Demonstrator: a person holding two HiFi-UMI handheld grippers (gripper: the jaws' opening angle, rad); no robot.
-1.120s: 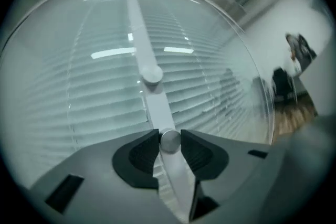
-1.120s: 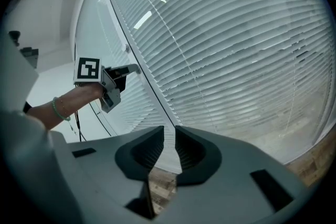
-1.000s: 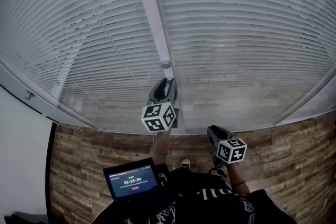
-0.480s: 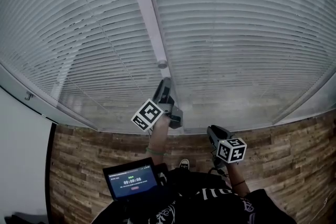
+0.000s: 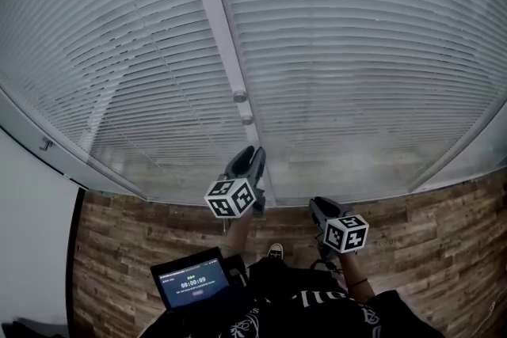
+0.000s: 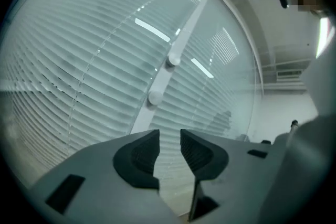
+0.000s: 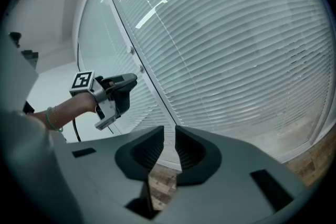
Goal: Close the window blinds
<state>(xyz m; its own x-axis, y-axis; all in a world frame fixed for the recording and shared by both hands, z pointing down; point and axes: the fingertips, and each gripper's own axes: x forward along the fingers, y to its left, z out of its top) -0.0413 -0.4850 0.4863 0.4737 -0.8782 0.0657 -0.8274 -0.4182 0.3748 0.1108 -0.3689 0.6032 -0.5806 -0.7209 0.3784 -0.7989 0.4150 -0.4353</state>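
Window blinds (image 5: 356, 51) cover two panes straight ahead. The left gripper (image 5: 255, 156) hangs just below two small knobs (image 5: 240, 96) on the centre post (image 5: 210, 4), jaws apart and empty. The right gripper (image 5: 318, 206) sits lower, also unclenched and holding nothing. It is probably best to line the left jaws squarely on a knob before squeezing.

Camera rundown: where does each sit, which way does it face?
Head view: on the person's head, steeply down at the blinds and floor; left tongs, right tongs show.
Left gripper view: rides the left tongs, facing the blinds and white post's two knobs; only its open jaws show.
Right gripper view: rides the right tongs, facing the blinds; its open jaws, the left tongs and left forearm show.
Shared: head and left gripper views both catch the knobs.
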